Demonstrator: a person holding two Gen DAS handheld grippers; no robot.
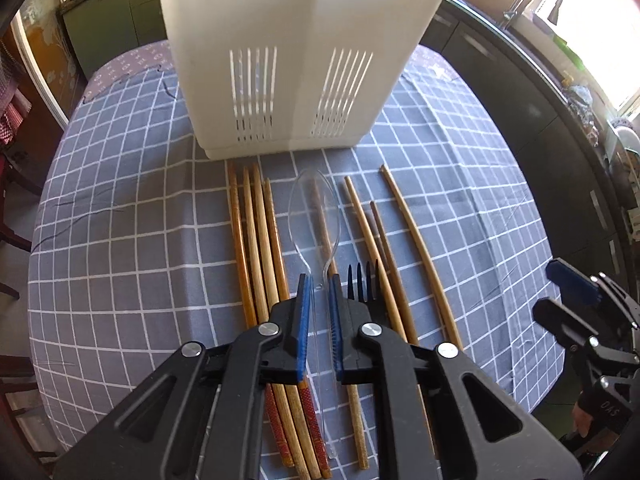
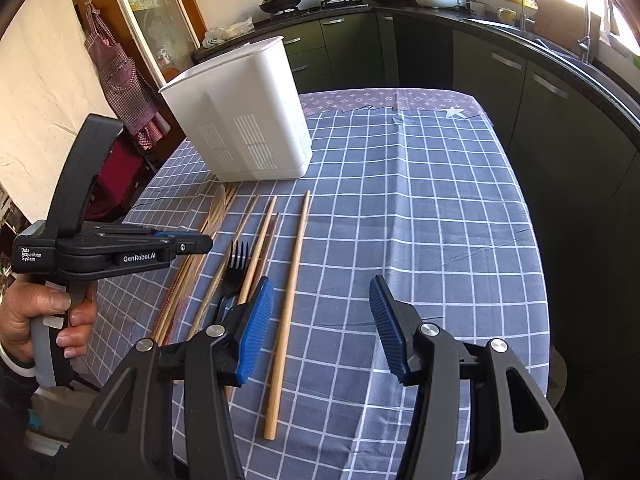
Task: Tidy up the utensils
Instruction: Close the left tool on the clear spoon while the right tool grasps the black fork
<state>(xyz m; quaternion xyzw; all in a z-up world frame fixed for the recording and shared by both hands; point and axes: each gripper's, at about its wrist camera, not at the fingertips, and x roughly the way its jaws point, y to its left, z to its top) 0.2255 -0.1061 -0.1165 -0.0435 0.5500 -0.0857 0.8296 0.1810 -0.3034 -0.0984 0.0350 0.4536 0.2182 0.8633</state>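
Observation:
A clear plastic spoon [image 1: 314,216] lies on the checked tablecloth, bowl toward the white slotted utensil holder [image 1: 292,60]. My left gripper [image 1: 320,284] straddles the spoon's handle with its blue pads narrowly apart on either side; I cannot tell whether they touch it. Several wooden chopsticks [image 1: 256,248] lie in a row beside it, and a black plastic fork [image 1: 362,286] lies just right of the left gripper. My right gripper [image 2: 322,292] is open and empty above the table's front, right of a long chopstick [image 2: 290,304]. The fork [image 2: 234,270] and holder [image 2: 248,120] also show there.
The table [image 2: 420,220] has a grey-blue checked cloth. Dark kitchen cabinets and a counter with a sink [image 2: 560,72] run along the right and back. A chair and a hanging apron [image 2: 120,76] stand at the left.

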